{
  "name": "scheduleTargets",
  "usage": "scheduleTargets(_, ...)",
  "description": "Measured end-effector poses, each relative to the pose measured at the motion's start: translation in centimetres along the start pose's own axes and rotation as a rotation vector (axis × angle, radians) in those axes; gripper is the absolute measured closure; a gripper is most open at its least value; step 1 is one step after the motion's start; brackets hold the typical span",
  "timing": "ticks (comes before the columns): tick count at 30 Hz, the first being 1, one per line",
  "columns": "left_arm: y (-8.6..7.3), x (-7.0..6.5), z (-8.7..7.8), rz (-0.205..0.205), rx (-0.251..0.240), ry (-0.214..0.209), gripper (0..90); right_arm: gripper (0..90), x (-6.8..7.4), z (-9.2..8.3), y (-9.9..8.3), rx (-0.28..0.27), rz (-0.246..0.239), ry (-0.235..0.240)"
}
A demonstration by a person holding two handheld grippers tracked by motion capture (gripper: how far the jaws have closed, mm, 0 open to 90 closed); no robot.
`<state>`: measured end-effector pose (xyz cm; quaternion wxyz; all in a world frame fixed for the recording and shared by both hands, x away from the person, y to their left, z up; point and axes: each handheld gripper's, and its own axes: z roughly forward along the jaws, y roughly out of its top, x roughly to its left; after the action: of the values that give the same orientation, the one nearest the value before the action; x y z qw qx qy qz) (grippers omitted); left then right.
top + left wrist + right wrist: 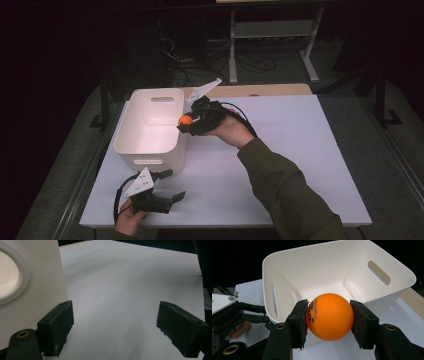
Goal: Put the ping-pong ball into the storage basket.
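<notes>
the white bin (152, 125) sits toward the worktop's (280, 165) left edge, near its far left corner. the right gripper (187, 121) pinches the orange ball (329, 316) between both jaws at the bin's right rim, the bin's hollow just beyond. the left gripper (170, 185) rests spread and empty by the near left corner.

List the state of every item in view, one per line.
Orange ball: clamped between the right gripper's jaws, held at the bin's rim.
White bin: upright on the table, nothing visible inside.
Right gripper: shut on the ball.
Left gripper: open, holding nothing, low beside the bin.
</notes>
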<state>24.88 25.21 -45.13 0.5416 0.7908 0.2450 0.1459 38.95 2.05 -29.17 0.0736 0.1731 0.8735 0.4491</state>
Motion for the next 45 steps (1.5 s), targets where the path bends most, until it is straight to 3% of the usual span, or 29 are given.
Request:
scheduleTargets(23,0.0,0.0,0.0,-0.002,-0.002,0.0,14.2,49.6,1.0,2.4,2.7,0.001,-0.033,0.027)
scheduleTargets(45,0.0,0.0,0.0,0.0,0.001,0.0,14.1,49.5,2.2,6.5,4.8,0.067,-0.057,0.049)
